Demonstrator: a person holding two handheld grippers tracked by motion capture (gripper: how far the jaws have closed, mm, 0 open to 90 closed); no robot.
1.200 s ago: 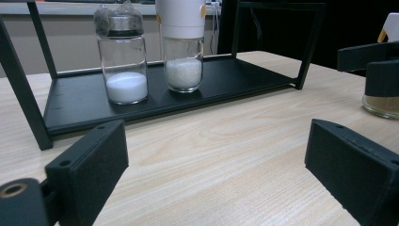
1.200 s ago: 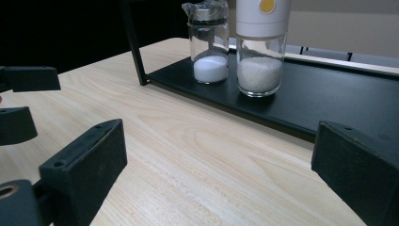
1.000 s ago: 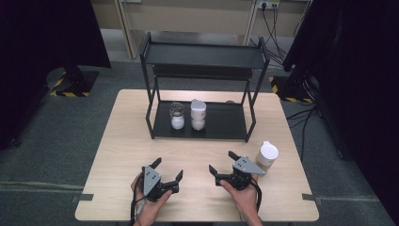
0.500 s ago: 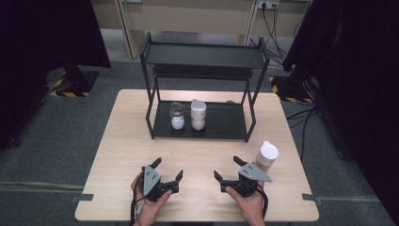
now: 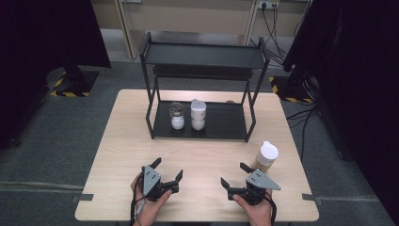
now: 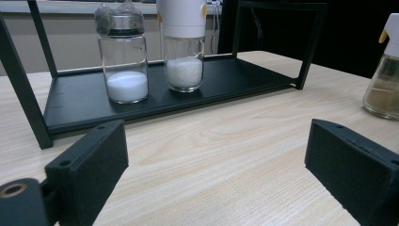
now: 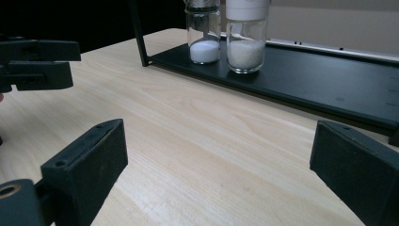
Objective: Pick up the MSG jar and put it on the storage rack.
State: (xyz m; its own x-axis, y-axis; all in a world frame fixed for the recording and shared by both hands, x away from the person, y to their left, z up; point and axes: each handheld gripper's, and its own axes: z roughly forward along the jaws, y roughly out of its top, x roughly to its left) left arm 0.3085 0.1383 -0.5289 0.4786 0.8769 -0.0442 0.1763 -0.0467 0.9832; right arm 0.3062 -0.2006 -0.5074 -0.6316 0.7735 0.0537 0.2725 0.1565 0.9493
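A black two-tier rack (image 5: 202,128) stands at the back of the wooden table. On its lower shelf are a metal-lidded glass jar of white powder (image 5: 177,116) (image 6: 123,56) (image 7: 203,33) and a white-capped jar of white grains (image 5: 198,114) (image 6: 183,47) (image 7: 245,35). A white-capped jar of brownish powder (image 5: 266,157) (image 6: 383,80) stands on the table at the right. My left gripper (image 5: 168,168) (image 6: 216,160) rests open near the front edge, holding nothing. Just left of the brownish jar, my right gripper (image 5: 235,173) (image 7: 219,160) is open and holds nothing.
Bare tabletop (image 5: 207,150) lies between the rack and both grippers. The rack's upper shelf (image 5: 202,55) carries nothing. The left gripper (image 7: 37,63) shows at the left of the right gripper view. Dark curtains and floor cables surround the table.
My right gripper has slid a little to the right and back toward the front edge. The left gripper and the jars have stayed put.
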